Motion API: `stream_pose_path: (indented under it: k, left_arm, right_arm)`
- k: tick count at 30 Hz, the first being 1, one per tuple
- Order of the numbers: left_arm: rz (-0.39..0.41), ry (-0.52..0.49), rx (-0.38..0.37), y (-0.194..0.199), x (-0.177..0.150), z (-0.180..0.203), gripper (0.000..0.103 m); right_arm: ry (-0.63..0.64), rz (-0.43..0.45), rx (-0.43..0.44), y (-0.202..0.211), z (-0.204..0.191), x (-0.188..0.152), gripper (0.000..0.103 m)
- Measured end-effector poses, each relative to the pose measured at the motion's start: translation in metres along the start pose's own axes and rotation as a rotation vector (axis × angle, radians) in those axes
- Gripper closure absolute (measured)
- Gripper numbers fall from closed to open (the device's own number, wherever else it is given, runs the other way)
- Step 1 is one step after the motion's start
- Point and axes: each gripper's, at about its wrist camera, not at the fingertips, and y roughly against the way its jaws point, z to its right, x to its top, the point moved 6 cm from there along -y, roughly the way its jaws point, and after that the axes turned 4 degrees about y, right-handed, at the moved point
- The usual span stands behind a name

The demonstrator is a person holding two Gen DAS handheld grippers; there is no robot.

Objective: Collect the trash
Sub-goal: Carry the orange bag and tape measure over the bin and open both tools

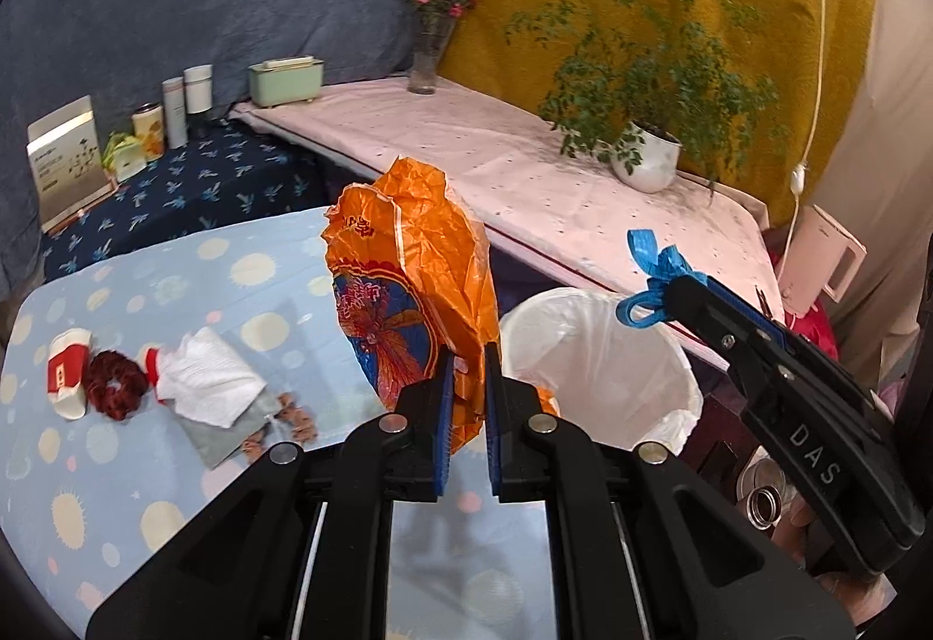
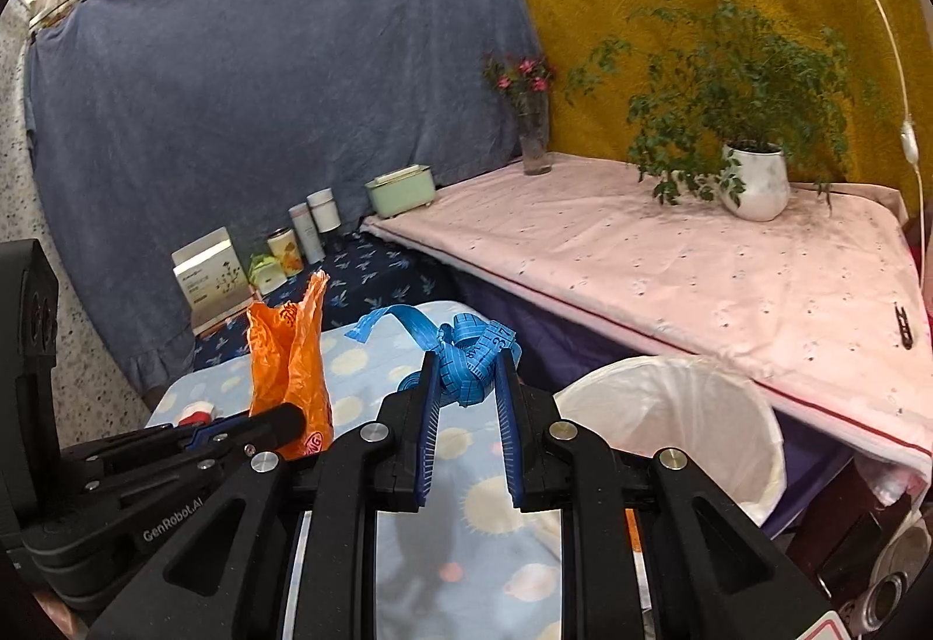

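Progress: two pieces of trash were lifted and in hand; neither was yet in the white-lined round trash bin (image 1: 600,377). A scrap of orange at the bin's near edge, lower centre of the left wrist view, may have been earlier trash, but this could not be confirmed.

Left gripper (image 1: 468,395): jaws clenched on the lower part of a crumpled orange plastic bag with a blue and red printed panel (image 1: 408,278). The bag stood up above the jaws at centre frame, over the edge of the bench, just left of the bin mouth.

Right gripper (image 2: 466,377): jaws clamped on a tangled blue measuring tape (image 2: 466,354). The tangle sat between and just above the tips, one loose end trailing to upper left. In the left wrist view the tape hung near the bin's far right rim.

Remaining on the bench, a surface under pale blue cloth with cream dots (image 1: 116,465): a white and red paper cup lying on its side (image 1: 65,372), a dark red ring-shaped scrunchie (image 1: 116,383), crumpled white tissue (image 1: 204,377) over a grey flat piece, and small brown bits (image 1: 291,418), all at left of frame, well apart from both grippers.

Judgement: task partway; both held items awaited release into the bin, and the left-hand cluster awaited collection.
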Motion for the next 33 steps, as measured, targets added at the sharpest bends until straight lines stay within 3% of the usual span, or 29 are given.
stream_pose_path:
  k: [18,24,33]
  left_arm:
    - [-0.032,-0.145,-0.092,-0.039,0.0,0.086,0.094]
    - [-0.054,-0.171,-0.136,-0.059,-0.004,0.104,0.094]
    - [-0.091,-0.184,-0.145,-0.088,-0.011,0.111,0.091]
  right_arm:
    - [-0.064,0.004,-0.106,0.006,0.079,0.002,0.085]
    - [-0.082,-0.016,-0.13,-0.003,0.1,-0.004,0.085]
    - [-0.103,-0.058,-0.157,-0.024,0.122,-0.014,0.085]
